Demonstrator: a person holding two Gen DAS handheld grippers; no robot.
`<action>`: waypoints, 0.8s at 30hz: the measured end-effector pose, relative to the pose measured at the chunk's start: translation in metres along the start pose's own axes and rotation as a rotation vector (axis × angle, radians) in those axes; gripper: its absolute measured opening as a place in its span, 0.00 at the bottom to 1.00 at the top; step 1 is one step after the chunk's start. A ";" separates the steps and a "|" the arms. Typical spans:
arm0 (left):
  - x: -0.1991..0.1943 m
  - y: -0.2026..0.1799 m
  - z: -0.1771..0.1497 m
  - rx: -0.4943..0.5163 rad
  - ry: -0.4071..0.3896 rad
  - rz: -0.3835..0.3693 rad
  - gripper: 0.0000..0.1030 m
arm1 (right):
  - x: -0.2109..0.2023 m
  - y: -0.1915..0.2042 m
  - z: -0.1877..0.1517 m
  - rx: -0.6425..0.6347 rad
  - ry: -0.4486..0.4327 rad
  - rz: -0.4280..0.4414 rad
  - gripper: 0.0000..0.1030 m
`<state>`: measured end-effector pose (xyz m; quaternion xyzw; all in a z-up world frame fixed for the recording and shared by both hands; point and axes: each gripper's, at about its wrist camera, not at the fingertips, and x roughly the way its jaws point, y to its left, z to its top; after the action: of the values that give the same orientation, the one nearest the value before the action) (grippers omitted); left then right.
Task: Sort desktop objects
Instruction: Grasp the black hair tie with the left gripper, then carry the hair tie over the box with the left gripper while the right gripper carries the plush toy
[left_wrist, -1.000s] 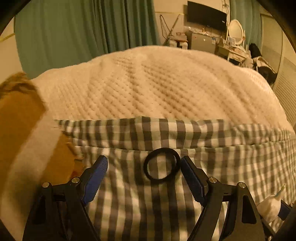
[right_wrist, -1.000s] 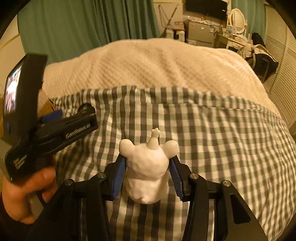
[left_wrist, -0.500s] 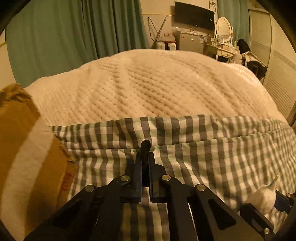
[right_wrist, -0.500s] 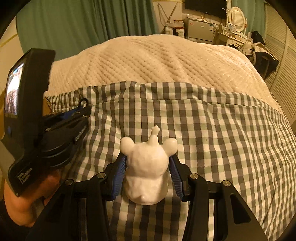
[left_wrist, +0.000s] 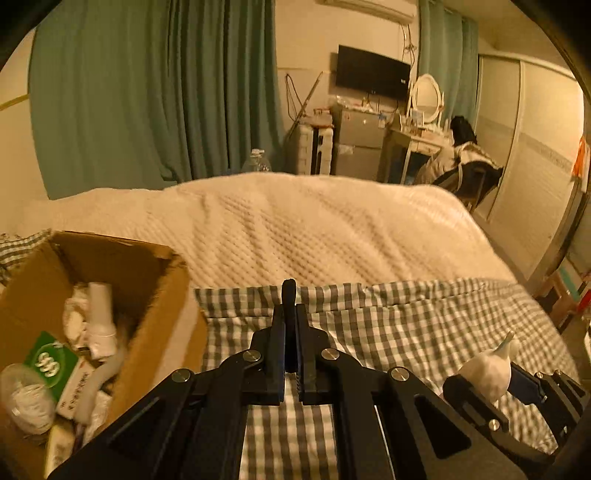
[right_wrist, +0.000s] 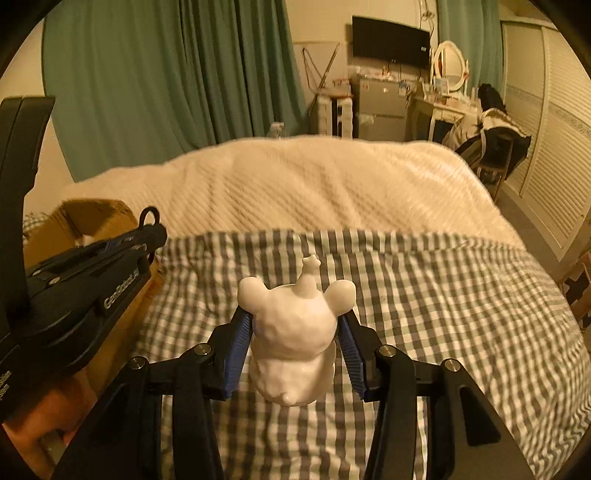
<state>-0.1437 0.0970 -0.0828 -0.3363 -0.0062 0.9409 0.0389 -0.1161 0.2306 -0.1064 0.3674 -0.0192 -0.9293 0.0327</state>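
Observation:
My left gripper (left_wrist: 290, 314) is shut on a black ring (left_wrist: 288, 291), held edge-on above the checked cloth (left_wrist: 406, 325); the ring also shows in the right wrist view (right_wrist: 149, 216). An open cardboard box (left_wrist: 155, 332) with several small items stands just left of it. My right gripper (right_wrist: 295, 325) is shut on a white bear figurine (right_wrist: 293, 332) and holds it above the cloth; the figurine also shows at the right in the left wrist view (left_wrist: 487, 369).
The checked cloth lies on a bed with a cream textured blanket (left_wrist: 295, 229) behind it. Green curtains (left_wrist: 147, 92), a wall TV (left_wrist: 373, 77), a cabinet and a dressing table stand at the far wall. A louvred wardrobe (right_wrist: 554, 147) is at the right.
My left gripper shut on the black ring and lifted it off the cloth, rising beside the box. My right gripper rose a little, still holding the figurine.

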 end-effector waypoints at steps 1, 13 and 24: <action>-0.004 0.002 0.004 -0.010 -0.006 -0.004 0.04 | -0.007 0.003 0.001 -0.002 -0.010 -0.001 0.44; -0.109 0.025 0.016 0.011 -0.129 -0.043 0.04 | -0.088 0.026 0.005 0.009 -0.094 -0.004 0.44; -0.203 0.047 0.033 0.070 -0.282 -0.027 0.04 | -0.153 0.052 0.020 0.002 -0.192 0.016 0.44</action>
<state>-0.0112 0.0352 0.0692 -0.1990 0.0167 0.9779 0.0622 -0.0161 0.1906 0.0155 0.2764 -0.0260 -0.9599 0.0380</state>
